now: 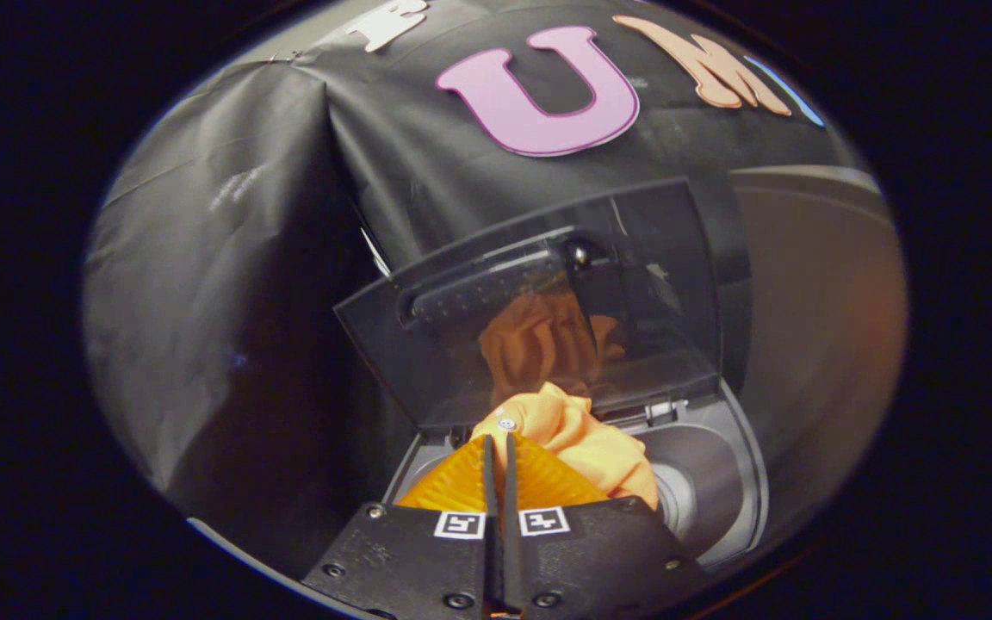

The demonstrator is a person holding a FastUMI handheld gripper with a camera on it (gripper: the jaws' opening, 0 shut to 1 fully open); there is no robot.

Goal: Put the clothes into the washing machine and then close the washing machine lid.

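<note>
Gripper (497, 441) pinches orange cloth (582, 439) over open drum (703, 482) (lid (539, 301) upright).

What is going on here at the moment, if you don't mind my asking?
A person is loading a washer with handheld tongs. The tongs are closed on an orange cloth, with only a thin gap showing between the fingers, and hold it over the washer's open drum. The cloth bunches just ahead of the fingers. The dark see-through lid stands raised behind it, mirroring the cloth. The cloth has not yet been let go, and the lid is not yet closed.
</note>
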